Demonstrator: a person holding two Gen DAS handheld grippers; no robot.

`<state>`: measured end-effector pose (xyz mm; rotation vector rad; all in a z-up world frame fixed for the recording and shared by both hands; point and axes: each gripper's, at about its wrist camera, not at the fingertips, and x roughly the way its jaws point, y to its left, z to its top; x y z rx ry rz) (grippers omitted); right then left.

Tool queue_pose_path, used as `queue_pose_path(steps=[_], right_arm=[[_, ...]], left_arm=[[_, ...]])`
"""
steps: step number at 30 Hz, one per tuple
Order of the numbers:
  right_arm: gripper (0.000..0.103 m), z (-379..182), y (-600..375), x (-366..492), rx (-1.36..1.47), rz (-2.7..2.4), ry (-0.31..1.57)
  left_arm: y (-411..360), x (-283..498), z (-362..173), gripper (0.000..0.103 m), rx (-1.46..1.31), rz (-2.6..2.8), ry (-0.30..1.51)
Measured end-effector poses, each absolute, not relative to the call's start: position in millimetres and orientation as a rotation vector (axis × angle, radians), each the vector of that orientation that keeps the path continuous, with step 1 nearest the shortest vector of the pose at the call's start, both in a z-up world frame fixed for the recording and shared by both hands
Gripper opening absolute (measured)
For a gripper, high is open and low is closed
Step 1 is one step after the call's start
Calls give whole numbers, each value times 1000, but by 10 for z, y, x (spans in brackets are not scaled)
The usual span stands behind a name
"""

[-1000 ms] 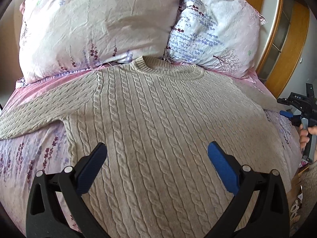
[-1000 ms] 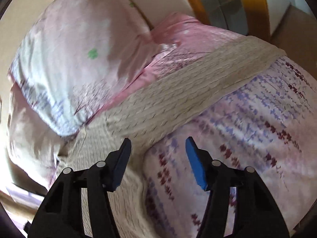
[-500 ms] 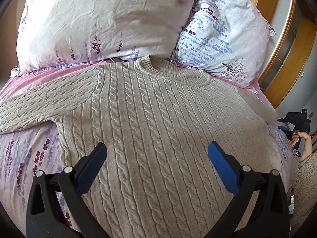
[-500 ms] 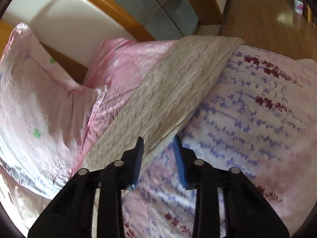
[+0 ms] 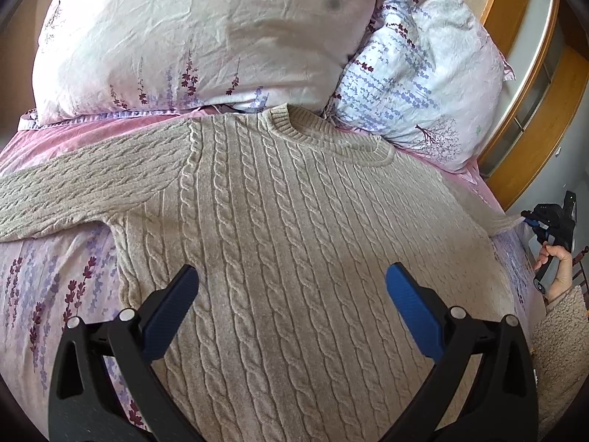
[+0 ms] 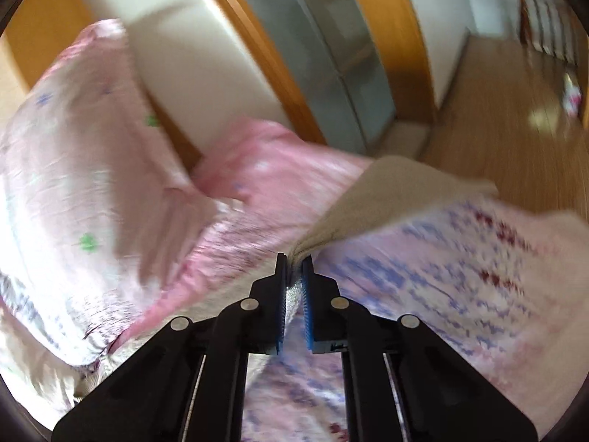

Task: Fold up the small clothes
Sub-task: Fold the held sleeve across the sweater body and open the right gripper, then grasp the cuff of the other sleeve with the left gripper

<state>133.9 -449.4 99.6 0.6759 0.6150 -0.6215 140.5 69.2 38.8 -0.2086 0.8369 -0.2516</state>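
Hovering over the middle of the spread garment, the left gripper (image 5: 291, 287) has its blue pads (image 5: 412, 305) flung wide apart with nothing between them, sitting low in the left wrist frame. Beneath it the beige cable-knit sweater (image 5: 287, 221) lies flat, front side up, across the floral pink bed cover (image 5: 48, 294), filling the centre of the frame; its ribbed collar (image 5: 324, 136) sits at upper centre, right against two pillows, a pale floral pillow (image 5: 206, 33) at upper left and a blue-sprigged pillow (image 5: 423, 77) at upper right. One sleeve (image 5: 84, 184) stretches out flat towards the left edge. Over at the far right edge, the right gripper (image 5: 552, 221) shows small, held in the person's right hand (image 5: 556, 265), with the sweater's other sleeve drawn taut towards it. Switch to the right wrist view and it is plain: the right gripper (image 6: 294, 261) has its fingers pressed together on a bunched fold of that beige sleeve (image 6: 390, 191), the fabric fanning out from the tips towards the centre right of the frame over the bed cover (image 6: 460, 258). This view is streaked with blur; a pillow (image 6: 73, 184) fills the left, a wooden-framed glass door (image 6: 331, 55) stands at top centre, and wooden floor (image 6: 515, 110) shows at upper right.
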Motion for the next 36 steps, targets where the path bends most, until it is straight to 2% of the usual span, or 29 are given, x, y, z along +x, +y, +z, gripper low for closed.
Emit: queue_pose_path(steps=[5,8,11,14,17,20,21,22,23,31,32,33,34,36], right_arm=[[8,1436,-3745,1616,497,-353,562],[8,1459,-3255,1769,460,-172,602],[8,1252,-2703,1960,421,2,718],[8,806,-2251,2126,402,101,903],[9,544,-2160,2213,437,109,995],[25,492,-2370,2207,618,114,1001],[37,492,-2437,2186,662,104,992],[45,499,-2511,2120,700,85,978],[45,524,-2587,2074,735,67,962],[42,454,-3278,1990,967,-150,861],[38,442,-3313,1998,970,-170,855],[26,442,-3322,2020,950,-195,855],[19,463,-3322,2039,916,-213,855],[12,569,-3213,2072,835,-223,833]], left_arm=[[752,1396,437,101,-213,-253,817],[765,1395,455,101,-218,-269,829],[768,1361,473,101,-206,-265,814],[777,1333,487,101,-207,-265,803],[811,1313,479,101,-230,-279,807],[851,1300,474,101,-231,-278,803],[863,1302,472,101,-233,-276,802],[877,1303,468,101,-239,-278,801],[891,1308,465,101,-249,-282,800],[965,1278,443,101,-272,-276,758],[977,1274,446,101,-271,-277,756],[994,1274,450,101,-273,-277,756],[1012,1272,454,101,-277,-276,755],[1069,1252,474,101,-289,-273,732]])
